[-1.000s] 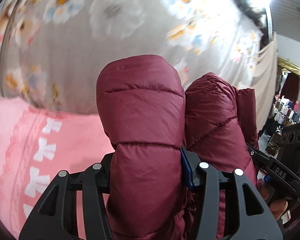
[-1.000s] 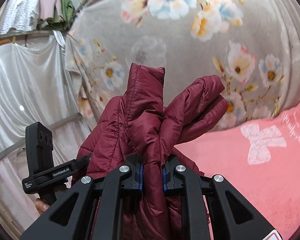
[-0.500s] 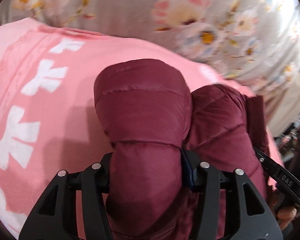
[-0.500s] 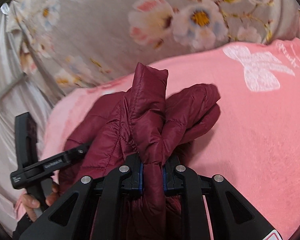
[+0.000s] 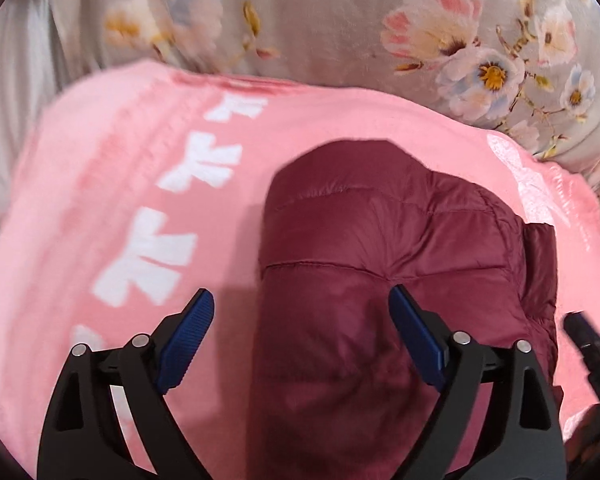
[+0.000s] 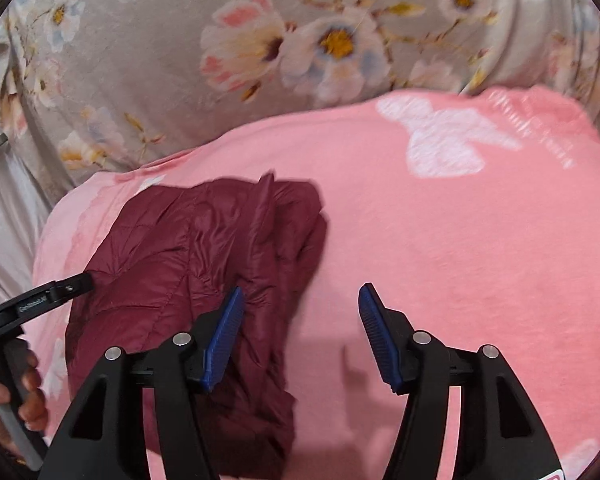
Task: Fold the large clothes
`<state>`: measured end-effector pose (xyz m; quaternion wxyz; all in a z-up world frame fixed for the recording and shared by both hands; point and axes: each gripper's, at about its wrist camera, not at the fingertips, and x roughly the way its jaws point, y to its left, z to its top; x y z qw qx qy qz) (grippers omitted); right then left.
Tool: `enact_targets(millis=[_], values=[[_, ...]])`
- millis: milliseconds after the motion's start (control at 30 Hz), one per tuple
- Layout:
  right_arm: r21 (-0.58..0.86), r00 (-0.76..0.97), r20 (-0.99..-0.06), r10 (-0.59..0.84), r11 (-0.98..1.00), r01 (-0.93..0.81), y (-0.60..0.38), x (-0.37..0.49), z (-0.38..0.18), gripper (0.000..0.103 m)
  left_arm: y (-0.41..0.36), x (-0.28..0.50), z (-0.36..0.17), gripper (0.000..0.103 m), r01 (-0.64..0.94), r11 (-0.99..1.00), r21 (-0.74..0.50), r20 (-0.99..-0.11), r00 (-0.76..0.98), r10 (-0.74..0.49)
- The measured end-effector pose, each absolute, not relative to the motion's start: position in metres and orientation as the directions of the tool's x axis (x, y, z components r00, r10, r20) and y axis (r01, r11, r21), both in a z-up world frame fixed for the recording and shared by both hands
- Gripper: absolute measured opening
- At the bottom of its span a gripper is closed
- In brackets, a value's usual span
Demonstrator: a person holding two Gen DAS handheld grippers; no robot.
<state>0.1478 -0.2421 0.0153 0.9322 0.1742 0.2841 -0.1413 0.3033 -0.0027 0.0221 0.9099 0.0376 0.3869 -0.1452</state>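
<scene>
- Left tongs point(image 5: 300, 312): jaws spread wide and opening. The folded maroon jacket point(image 5: 380, 260) lies between them; the left blue pad point(image 5: 187, 340) stands clear of the cloth, over pink blanket. The right blue pad point(image 5: 414, 340) overlaps the jacket in view; whether it touches cannot be told.
- Right tongs point(image 6: 300, 320): jaws apart and opening. Only bare pink blanket point(image 6: 440, 248) shows in the gap. The left pad point(image 6: 223, 340) sits over the jacket's right edge, contact unclear; the right pad point(image 6: 380, 340) is over blanket alone.
- Maroon jacket point(image 6: 187, 280), quilted and puffy, lies as a bundle on the blanket, toward its left edge in the right wrist view. Its near end runs under the tongs' black frames and is cut off at the bottom of both views.
- A person's hand point(image 6: 7, 404) at the lower left edge of the right wrist view grips a handle; the black arm of the left gripper reaches to the jacket's left side.
- Pink blanket point(image 5: 119, 200) carries white bow shapes, smeared by blur.
- Behind the blanket's far edge, a grey flowered cloth point(image 6: 300, 40) fills the top of both views; what lies under it is hidden.
</scene>
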Motion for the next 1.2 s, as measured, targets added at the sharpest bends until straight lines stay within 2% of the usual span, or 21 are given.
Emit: enact_targets(millis=[33, 100, 200, 433, 733, 900, 1200], values=[[0.228, 0.804, -0.570, -0.171, 0.907, 0.354, -0.238, 0.145, 0.025, 0.051, -0.004, 0.299, 0.028, 0.087, 0.290, 0.957, -0.030, -0.707, 0.670, -0.225], [0.185, 0.807, -0.563, -0.180, 0.924, 0.335, -0.226, 0.143, 0.042, 0.024, -0.012, 0.285, 0.042, 0.089, 0.286, 0.958, 0.022, -0.685, 0.703, -0.194], [0.117, 0.812, -0.548, -0.202, 0.942, 0.314, -0.207, 0.150, 0.053, 0.009, -0.024, 0.270, 0.056, 0.091, 0.287, 0.955, 0.076, -0.654, 0.737, -0.170], [0.080, 0.777, -0.600, -0.190, 0.952, 0.294, -0.191, 0.184, 0.033, 0.008, -0.044, 0.265, 0.055, 0.091, 0.287, 0.949, 0.129, -0.650, 0.748, -0.138], [0.098, 0.723, -0.671, -0.166, 0.946, 0.308, -0.199, 0.207, -0.014, 0.008, -0.048, 0.288, 0.009, 0.091, 0.262, 0.955, 0.140, -0.709, 0.700, -0.088], [0.117, 0.719, -0.678, -0.152, 0.943, 0.310, -0.202, 0.209, -0.024, 0.007, -0.040, 0.298, -0.014, 0.098, 0.239, 0.967, 0.089, -0.723, 0.683, -0.103], [0.155, 0.723, -0.679, -0.129, 0.937, 0.313, -0.207, 0.210, -0.039, 0.006, -0.037, 0.305, -0.036, 0.098, 0.243, 0.970, 0.026, -0.723, 0.675, -0.150]])
